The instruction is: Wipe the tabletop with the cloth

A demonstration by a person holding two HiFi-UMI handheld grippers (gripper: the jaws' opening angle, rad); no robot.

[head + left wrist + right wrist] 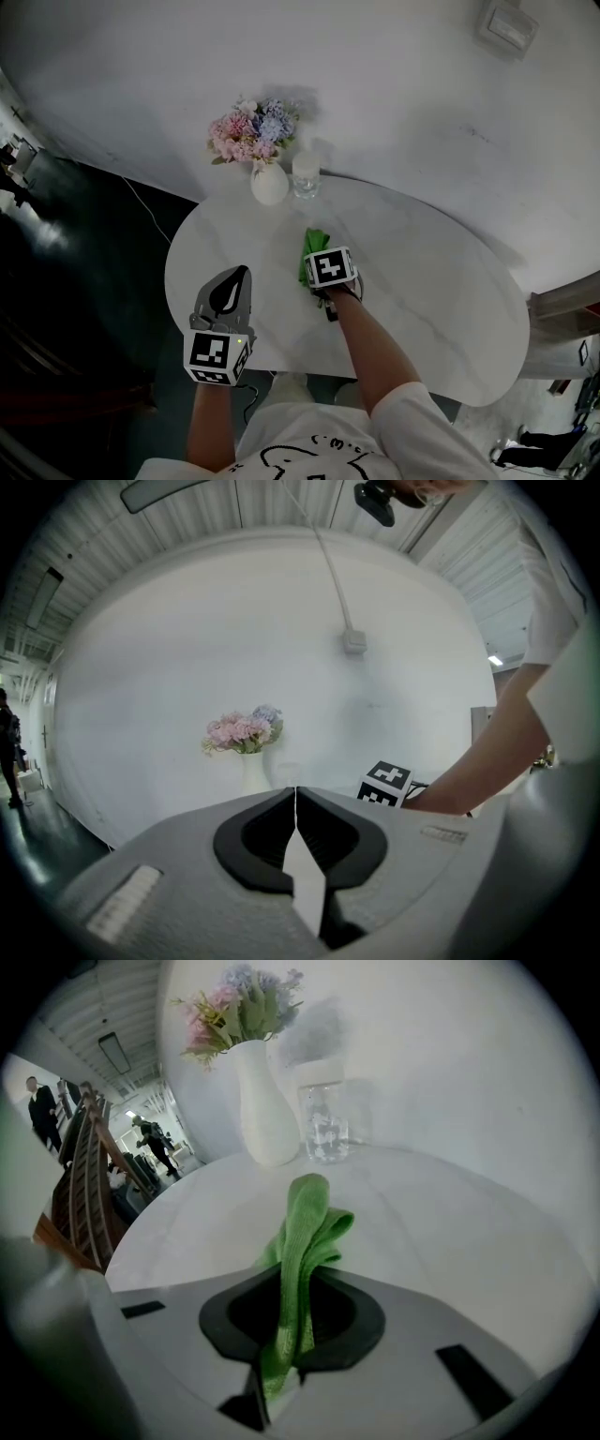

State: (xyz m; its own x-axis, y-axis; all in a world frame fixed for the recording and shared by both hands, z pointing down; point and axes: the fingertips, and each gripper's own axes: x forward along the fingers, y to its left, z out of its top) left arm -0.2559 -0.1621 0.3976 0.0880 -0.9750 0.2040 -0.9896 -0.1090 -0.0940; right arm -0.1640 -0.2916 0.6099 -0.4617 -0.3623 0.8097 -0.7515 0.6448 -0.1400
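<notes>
**Green cloth clamped in the right tongs over the middle of the counter**

The right tongs (281, 1277) are closed on the cloth (305, 1218). The cloth is a folded green strip pinched between the two dark pads, and its bunched end sticks out past the tips. From the head view, the cloth sits near the middle of the white, marble-like counter (422, 300), partly under the tongs' marker cube. A little green shows ahead of the cube and to its left. Whether the cloth actually presses on the surface cannot be told from any view.

The left tongs (296, 797) have their jaws together at the tips with nothing between them (only pale counter shows through the slit lower down). They are held over the counter's near left edge, well apart from the cloth and pointing toward the back.

At the back of the counter, close to the white wall (394, 84), stands a white vase (269, 185) of pink and blue flowers (253, 127). A clear glass (306, 175) stands just beside the vase, on its right. Both lie beyond the cloth and apart from it. The person's bare right arm (370, 347) reaches across the near edge to the right tongs.
</notes>
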